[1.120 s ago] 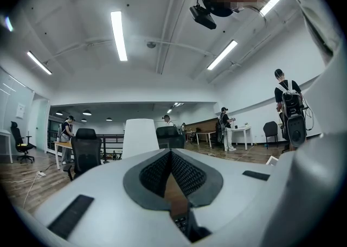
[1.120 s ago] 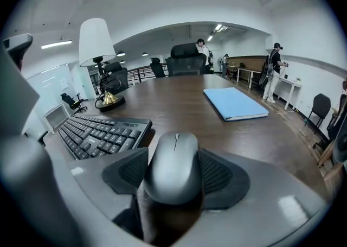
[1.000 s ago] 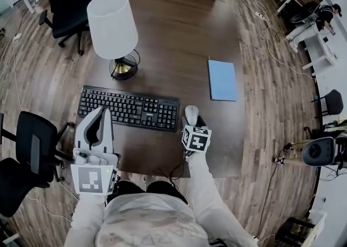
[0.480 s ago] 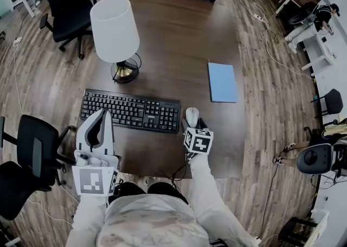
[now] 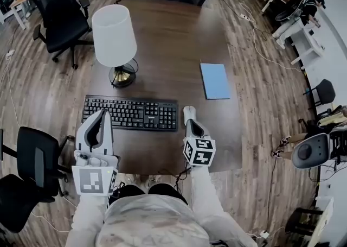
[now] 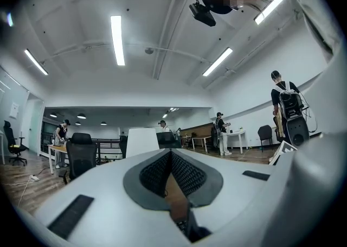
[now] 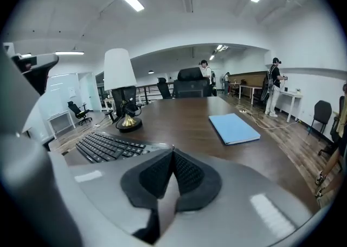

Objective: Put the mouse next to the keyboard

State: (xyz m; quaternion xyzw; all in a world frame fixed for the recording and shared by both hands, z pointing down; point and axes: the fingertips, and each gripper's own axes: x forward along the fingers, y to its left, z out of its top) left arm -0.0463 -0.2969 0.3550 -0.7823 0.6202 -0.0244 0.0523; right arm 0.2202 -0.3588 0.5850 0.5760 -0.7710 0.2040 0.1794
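Note:
The white mouse (image 5: 188,112) lies on the dark wooden table (image 5: 168,39), just off the right end of the black keyboard (image 5: 130,113). My right gripper (image 5: 191,123) sits right behind the mouse, over the table's near edge, with its jaws shut and empty. In the right gripper view the closed right gripper (image 7: 172,151) hides the mouse, and the keyboard (image 7: 108,145) shows to its left. My left gripper (image 5: 102,114) hovers at the keyboard's near left corner. It is shut and empty too, and the left gripper (image 6: 171,153) looks upward at the ceiling.
A white-shaded lamp (image 5: 115,37) stands behind the keyboard, and a blue notebook (image 5: 214,80) lies at the right. Black office chairs stand at the left (image 5: 35,159) and beyond the table (image 5: 57,1). Several people stand far off in the room.
The right gripper's jaws stood open around the mouse; they have let it go, drawn back a little and shut. The mouse stays beside the keyboard. The left gripper has barely moved.

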